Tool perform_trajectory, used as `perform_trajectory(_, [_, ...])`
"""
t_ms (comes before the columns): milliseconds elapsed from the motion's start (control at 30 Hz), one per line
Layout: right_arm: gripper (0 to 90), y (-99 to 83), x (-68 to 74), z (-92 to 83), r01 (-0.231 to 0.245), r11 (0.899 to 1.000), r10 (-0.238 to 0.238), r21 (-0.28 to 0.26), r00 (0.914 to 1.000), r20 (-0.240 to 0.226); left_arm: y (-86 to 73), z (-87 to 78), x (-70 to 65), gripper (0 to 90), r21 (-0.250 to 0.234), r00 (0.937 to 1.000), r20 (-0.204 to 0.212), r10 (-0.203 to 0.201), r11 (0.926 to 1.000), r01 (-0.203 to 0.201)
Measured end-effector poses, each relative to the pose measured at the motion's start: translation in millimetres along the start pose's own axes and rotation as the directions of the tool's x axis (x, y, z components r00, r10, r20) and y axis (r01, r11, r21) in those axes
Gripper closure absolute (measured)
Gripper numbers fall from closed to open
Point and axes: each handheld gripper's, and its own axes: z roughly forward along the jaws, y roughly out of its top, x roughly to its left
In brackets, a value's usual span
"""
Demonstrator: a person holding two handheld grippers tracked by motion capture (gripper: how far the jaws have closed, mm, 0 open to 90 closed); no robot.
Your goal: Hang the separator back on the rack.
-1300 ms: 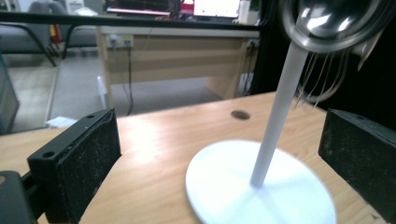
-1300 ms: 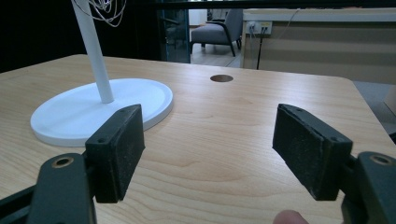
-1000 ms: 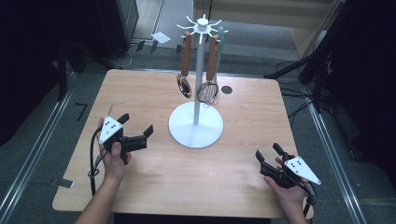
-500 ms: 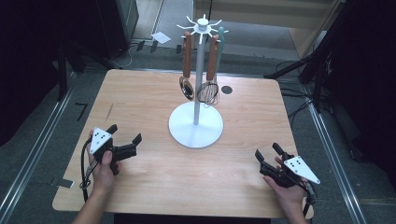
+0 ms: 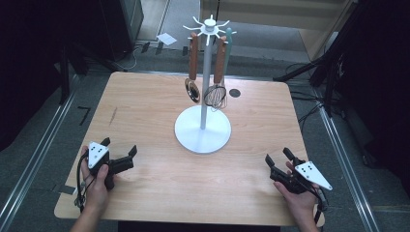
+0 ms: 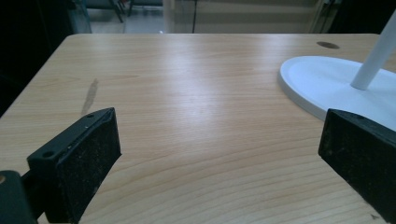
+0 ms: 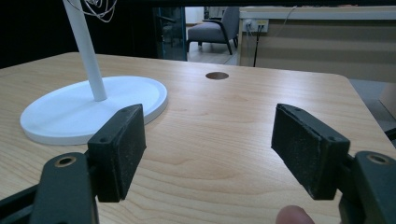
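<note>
Resting near the front edge of a pale wooden table (image 5: 145, 116), your two grippers sit well apart, one toward each front corner. Your left gripper (image 5: 119, 153) is held just above the wood at the front left with its jaws spread wide and nothing between them; your right gripper (image 5: 277, 160) at the front right is likewise wide open and empty. Between them, farther back at the table's middle, stands a white utensil stand (image 5: 203, 129) with a round flat base and a thin upright pole. From its top hooks hang a spoon (image 5: 192, 87) and a whisk (image 5: 216, 95), both with brown wooden handles, plus a pale green handle (image 5: 228, 43) behind. The tabletop has a light grain, a dark streak (image 5: 112, 116) on its left side, and a round cable hole (image 5: 235, 93) near the back. Around the table, the floor is grey, with metal rails along both sides and dark equipment behind.
</note>
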Motion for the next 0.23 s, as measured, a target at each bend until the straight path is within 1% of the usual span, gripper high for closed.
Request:
perform_trajectory(100, [26.6,-0.1,-0.4,0.4,0.002,1.0,-0.002,-0.001,1.0,0.0,-2.6,-3.6,2.4,0.0,-0.002,0.9999,0.001,-0.017,0.9998,0.017])
perform_trajectory(133, [26.6,-0.2,-0.3,0.5,0.002,1.0,-0.002,-0.002,1.0,0.0,-2.9,-3.6,2.0,0.0,-0.004,0.9999,0.0,-0.016,0.9999,0.016])
perform_trajectory(233, [26.6,-0.6,0.1,1.2,0.005,1.0,-0.005,0.0,1.0,-0.001,-3.6,-1.9,-0.8,0.0,0.003,1.0,0.003,0.006,1.0,-0.006])
